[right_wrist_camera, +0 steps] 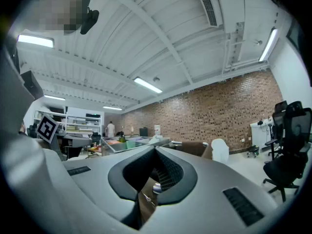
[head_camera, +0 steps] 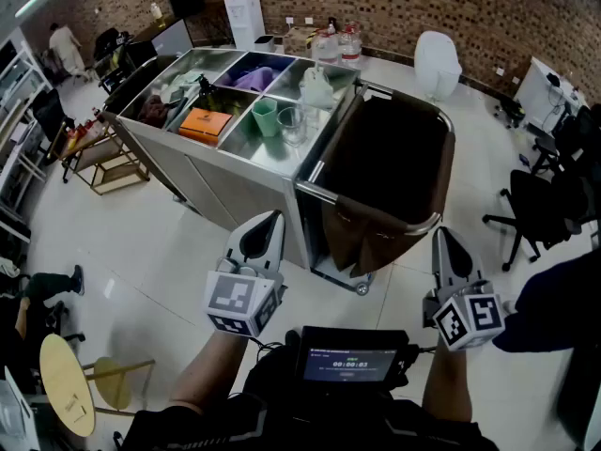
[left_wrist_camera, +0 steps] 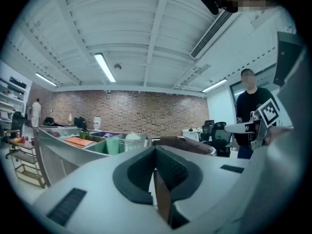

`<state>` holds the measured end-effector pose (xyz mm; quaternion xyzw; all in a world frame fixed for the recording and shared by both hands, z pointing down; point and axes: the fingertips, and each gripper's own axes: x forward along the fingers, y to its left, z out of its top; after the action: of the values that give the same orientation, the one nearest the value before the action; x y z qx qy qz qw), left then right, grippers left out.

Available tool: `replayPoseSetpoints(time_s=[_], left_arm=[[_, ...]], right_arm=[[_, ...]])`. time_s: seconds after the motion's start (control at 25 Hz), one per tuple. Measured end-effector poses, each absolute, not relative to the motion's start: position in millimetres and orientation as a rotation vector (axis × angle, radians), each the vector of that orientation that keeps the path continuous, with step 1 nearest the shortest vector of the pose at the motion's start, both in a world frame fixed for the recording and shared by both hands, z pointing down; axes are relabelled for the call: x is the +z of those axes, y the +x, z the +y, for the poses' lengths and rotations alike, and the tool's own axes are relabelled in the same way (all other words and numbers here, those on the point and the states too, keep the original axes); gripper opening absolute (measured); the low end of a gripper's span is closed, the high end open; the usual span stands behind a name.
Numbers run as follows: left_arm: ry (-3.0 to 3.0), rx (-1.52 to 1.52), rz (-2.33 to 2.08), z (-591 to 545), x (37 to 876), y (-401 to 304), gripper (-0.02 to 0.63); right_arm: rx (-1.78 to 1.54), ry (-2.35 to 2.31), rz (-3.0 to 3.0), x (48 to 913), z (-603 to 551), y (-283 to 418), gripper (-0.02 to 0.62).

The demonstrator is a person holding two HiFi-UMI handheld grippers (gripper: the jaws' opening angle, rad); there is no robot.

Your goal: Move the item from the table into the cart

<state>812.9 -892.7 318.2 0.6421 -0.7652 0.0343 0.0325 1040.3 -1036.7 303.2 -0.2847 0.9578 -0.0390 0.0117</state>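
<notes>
So we hold the left gripper [head_camera: 271, 218] and right gripper [head_camera: 441, 237] level, both jaws pinched closed with nothing in them. Cart [head_camera: 385, 163] sits at 12 o'clock, table [head_camera: 235, 181] at 11.

Head view tally: 1 steel table [head_camera: 235, 181], 1 cart [head_camera: 376, 242], left gripper [head_camera: 270, 222] + right gripper [head_camera: 443, 242] = 2 total. In table bins: 1 green cup [head_camera: 266, 116], 1 clear glass [head_camera: 291, 123], 1 orange box [head_camera: 206, 125]. Elsewhere: 1 water dispenser [head_camera: 244, 12], 1 round stool [head_camera: 66, 383]; office chairs at rt too crowded to count.
</notes>
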Motion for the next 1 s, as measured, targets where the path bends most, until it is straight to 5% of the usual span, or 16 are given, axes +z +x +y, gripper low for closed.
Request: replayPoseSetpoints(time_s=[0.16,0.56,1.0], left_arm=[[1.861,0.105,-2.452,-836.9,320.7,729.9,0.002],[1.362,0.067,-2.755,-539.0,312.6,396.2,0.002],[0.686,0.044,-2.945,-319.0,331.1,210.2,0.002]], right_arm=[[-0.079,-0.792,3.01,296.6,-1006.0,956.0,0.003],[-0.016,-0.291,3.097,273.2,-794.6,557.3,0.003],[-0.039,0.487,3.092,285.7,-610.1,236.6,0.003]])
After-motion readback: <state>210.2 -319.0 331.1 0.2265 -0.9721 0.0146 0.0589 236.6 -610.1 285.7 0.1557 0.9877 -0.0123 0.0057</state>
